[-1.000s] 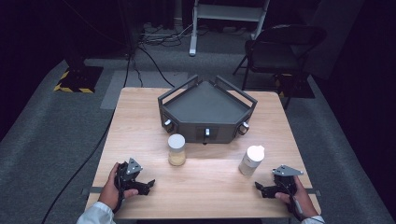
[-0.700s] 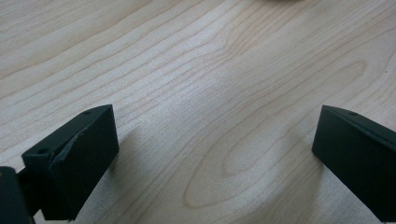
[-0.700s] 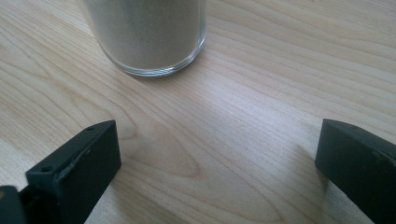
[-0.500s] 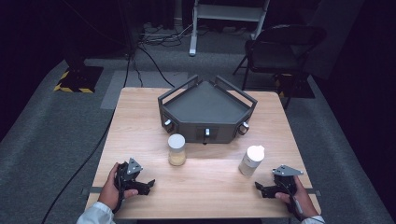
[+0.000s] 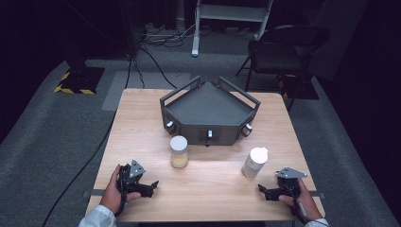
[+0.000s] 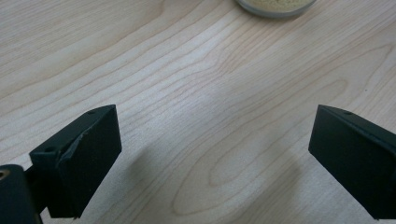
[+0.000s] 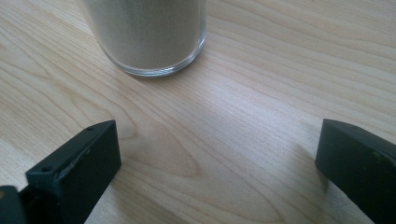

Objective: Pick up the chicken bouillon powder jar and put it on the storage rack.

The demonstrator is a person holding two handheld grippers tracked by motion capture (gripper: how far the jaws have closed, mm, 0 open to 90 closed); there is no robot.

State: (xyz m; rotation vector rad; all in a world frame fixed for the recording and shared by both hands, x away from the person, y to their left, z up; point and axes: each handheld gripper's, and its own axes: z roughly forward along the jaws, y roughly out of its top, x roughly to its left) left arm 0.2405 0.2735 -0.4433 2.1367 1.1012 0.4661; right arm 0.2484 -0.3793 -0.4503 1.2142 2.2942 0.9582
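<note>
On the table (image 5: 208,184), L gripper (image 5: 150,185) & R gripper (image 5: 263,191) are resting — jaws apart, jars (image 5: 178,151) between.

- My left hand (image 5: 115,191) grips the left gripper (image 5: 150,185) low at the table's near left corner, its jaws pointing toward the middle.
- In the left gripper view its two black jaws stand wide apart, with nothing between them.
- My right hand (image 5: 302,201) holds the right gripper (image 5: 263,191) at the near right corner, jaws pointing left.
- Its jaws are likewise spread wide, bare wood between.
</note>
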